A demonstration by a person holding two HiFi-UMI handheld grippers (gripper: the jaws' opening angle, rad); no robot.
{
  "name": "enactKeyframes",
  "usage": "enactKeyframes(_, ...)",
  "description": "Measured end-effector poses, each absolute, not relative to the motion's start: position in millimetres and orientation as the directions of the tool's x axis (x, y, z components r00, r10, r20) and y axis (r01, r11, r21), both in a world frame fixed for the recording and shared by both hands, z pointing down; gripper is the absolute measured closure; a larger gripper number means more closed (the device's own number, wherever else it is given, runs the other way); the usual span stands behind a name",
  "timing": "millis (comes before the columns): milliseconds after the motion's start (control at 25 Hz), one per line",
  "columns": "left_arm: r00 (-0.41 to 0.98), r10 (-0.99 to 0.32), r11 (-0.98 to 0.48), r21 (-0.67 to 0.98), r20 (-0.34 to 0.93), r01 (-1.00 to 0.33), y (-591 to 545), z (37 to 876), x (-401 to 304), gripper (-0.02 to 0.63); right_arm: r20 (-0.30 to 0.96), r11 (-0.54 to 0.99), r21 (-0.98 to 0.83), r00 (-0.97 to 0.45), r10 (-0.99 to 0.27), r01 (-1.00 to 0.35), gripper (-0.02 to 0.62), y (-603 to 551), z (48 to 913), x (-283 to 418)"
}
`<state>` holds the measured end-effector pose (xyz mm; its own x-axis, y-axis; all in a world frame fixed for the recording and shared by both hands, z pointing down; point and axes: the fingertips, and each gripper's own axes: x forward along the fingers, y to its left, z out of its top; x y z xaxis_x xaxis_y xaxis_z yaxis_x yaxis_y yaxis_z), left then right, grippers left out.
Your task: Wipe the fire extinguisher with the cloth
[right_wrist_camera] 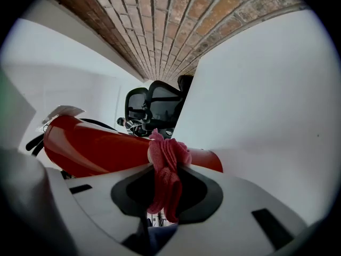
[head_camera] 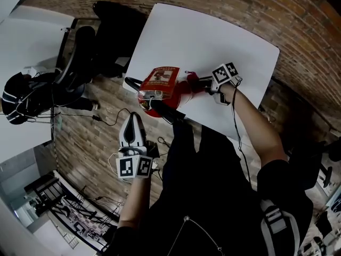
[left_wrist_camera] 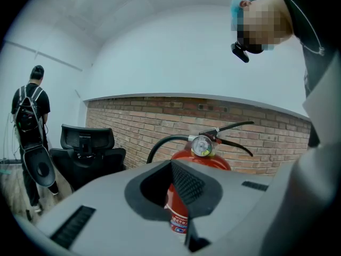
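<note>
The right tongs [head_camera: 196,83] are clamped on a bunched pink fabric cloth [right_wrist_camera: 166,169], held against the glossy red cylindrical fire extinguisher [head_camera: 161,79] at their 9 o'clock. It stands upright at the white counter [head_camera: 213,41] edge. The left tongs [head_camera: 133,118], at its 7 o'clock, gape narrowly and hold nothing.

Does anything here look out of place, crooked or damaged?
Nothing looks spilled or damaged. Only the fire extinguisher stands very near the edge of the table, so a hard push from the cloth in the right gripper might tip it off.
</note>
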<state>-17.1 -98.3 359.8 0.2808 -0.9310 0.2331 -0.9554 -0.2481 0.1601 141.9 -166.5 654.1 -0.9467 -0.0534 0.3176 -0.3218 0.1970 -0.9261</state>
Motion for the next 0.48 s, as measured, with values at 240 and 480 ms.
enactKeyframes(240,0.292,-0.932,-0.262,0.159,0.215,-0.952,-102,354,-14,0.575,0.323,0.224,-0.917,-0.944,-0.070,-0.330,0.492,-165,627,143)
enactKeyframes(480,0.301,-0.932,-0.272,0.156,0.204,-0.949,-105,344,-11,0.575,0.268,0.192,-0.941,-0.960,-0.086,-0.280,0.492,-165,604,144)
